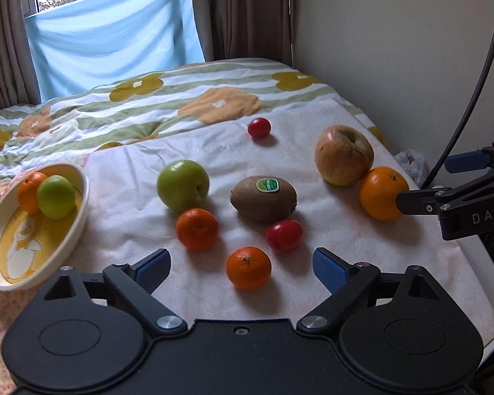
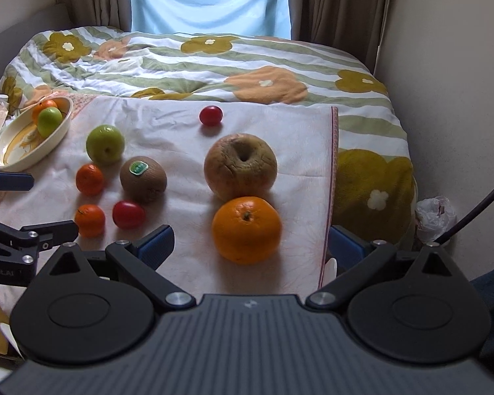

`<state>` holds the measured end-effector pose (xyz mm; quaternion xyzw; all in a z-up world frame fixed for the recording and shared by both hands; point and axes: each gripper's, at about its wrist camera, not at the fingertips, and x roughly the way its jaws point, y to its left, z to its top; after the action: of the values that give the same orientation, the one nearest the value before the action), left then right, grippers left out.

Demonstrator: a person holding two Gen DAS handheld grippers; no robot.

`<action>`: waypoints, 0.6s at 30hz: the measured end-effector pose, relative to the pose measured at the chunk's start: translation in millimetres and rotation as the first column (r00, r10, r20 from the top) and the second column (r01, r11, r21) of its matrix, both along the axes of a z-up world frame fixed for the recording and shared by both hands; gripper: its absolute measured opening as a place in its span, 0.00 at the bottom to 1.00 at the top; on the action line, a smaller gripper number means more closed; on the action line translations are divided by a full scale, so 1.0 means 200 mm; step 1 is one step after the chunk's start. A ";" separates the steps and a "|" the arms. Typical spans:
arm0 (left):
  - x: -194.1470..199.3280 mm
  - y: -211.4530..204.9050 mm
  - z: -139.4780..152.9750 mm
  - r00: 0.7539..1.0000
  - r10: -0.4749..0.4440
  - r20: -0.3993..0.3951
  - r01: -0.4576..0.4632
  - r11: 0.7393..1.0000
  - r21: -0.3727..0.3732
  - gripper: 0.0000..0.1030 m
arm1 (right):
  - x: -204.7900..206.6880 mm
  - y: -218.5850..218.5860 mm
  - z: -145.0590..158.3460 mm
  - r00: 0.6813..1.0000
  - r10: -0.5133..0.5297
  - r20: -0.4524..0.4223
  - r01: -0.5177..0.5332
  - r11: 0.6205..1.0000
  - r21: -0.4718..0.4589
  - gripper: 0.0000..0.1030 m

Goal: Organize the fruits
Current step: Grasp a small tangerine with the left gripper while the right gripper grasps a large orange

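Observation:
Fruits lie on a white cloth (image 1: 313,247) on a bed. My left gripper (image 1: 242,268) is open around a small tangerine (image 1: 248,267). Beyond it lie a red tomato (image 1: 284,235), another tangerine (image 1: 197,229), a kiwi (image 1: 263,198), a green apple (image 1: 183,185), a far tomato (image 1: 259,127) and a brown apple (image 1: 343,154). My right gripper (image 2: 251,247) is open around a large orange (image 2: 246,228), with the brown apple (image 2: 240,165) just behind it. A cream bowl (image 1: 33,263) at the left holds a tangerine (image 1: 29,189) and a green apple (image 1: 56,197).
A floral quilt (image 2: 197,65) covers the bed behind the cloth. A wall (image 2: 451,65) runs along the right side, with a crumpled plastic bag (image 2: 436,215) beside the bed. Curtains and a blue cloth hang at the window behind.

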<state>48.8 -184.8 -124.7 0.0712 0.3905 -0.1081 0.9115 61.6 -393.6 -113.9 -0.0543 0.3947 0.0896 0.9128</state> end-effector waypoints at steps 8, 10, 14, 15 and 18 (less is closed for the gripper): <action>0.07 -0.07 -0.12 0.999 0.015 -0.041 -0.014 0.999 0.037 0.74 | 0.05 -0.03 -0.11 1.000 0.026 -0.014 -0.026 1.000 0.007 1.00; 0.09 -0.07 -0.14 0.998 0.024 -0.053 -0.022 0.999 0.040 0.70 | 0.06 -0.03 -0.13 0.999 0.030 -0.017 -0.030 0.999 0.013 1.00; 0.11 -0.07 -0.17 0.996 0.028 -0.083 -0.024 0.998 0.053 0.56 | 0.08 -0.03 -0.14 0.999 0.038 -0.020 -0.038 0.999 0.020 1.00; 0.11 -0.07 -0.17 0.996 0.030 -0.080 -0.027 0.999 0.041 0.53 | 0.09 -0.03 -0.15 0.999 0.040 -0.020 -0.040 0.999 0.020 1.00; 0.11 -0.07 -0.17 0.996 0.029 -0.081 -0.026 0.999 0.038 0.41 | 0.11 -0.03 -0.16 0.999 0.048 -0.020 -0.048 0.999 0.021 1.00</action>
<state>70.6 -199.5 -158.9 0.0781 0.4301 -0.0910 0.8948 82.8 -399.4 -145.6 -0.0537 0.4019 0.1160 0.9067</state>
